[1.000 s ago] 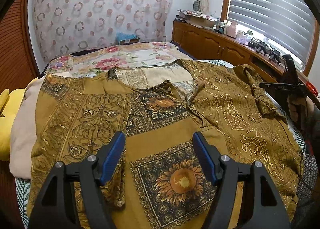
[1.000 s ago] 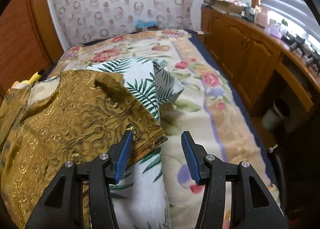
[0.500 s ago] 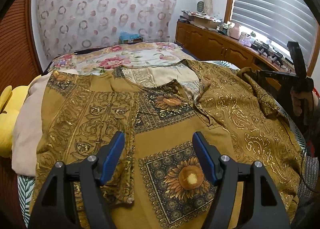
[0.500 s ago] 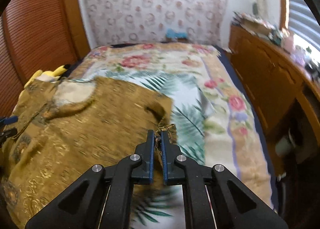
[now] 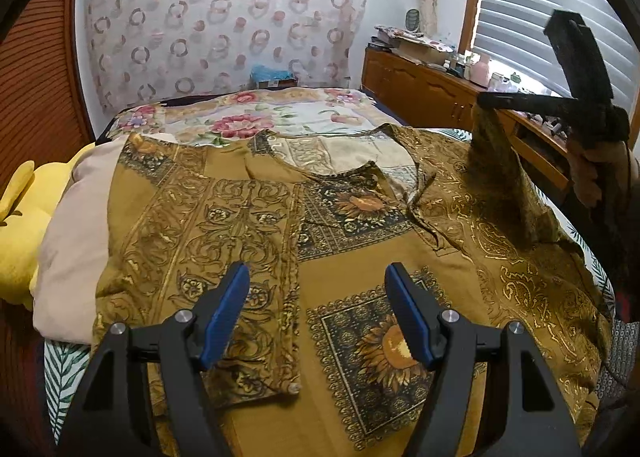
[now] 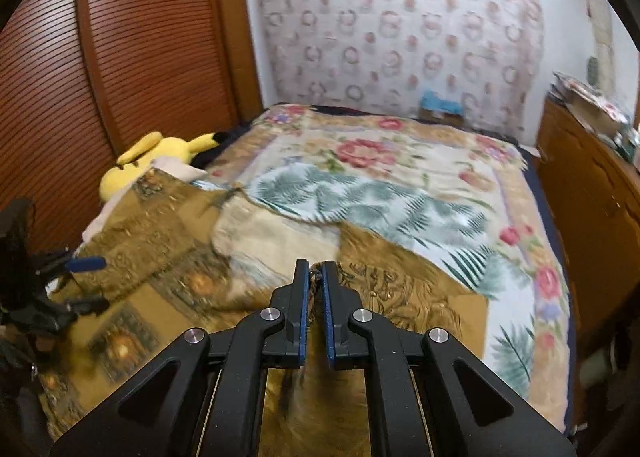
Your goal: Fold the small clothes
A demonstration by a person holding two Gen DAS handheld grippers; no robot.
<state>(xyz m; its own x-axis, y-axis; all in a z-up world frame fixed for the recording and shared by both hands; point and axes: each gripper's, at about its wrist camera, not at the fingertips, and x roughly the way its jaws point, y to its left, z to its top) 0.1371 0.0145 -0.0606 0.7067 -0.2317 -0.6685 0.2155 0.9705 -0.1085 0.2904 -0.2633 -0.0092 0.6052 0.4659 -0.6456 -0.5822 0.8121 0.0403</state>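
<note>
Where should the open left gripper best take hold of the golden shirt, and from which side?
Probably the left sleeve's outer edge, coming from the left. It lies flat beside the open left gripper, mirroring the right sleeve that the right gripper holds lifted off the shirt.

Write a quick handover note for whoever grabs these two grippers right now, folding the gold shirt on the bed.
Right gripper: shut on the gold shirt's right sleeve edge, lifted off the bed.
Left gripper: open, above the shirt's lower front, holding nothing.
Shirt lies spread flat across the bed; its left side already looks folded inward.
Left to do: probably carry the right side in over the middle, then fold bottom to top.
</note>
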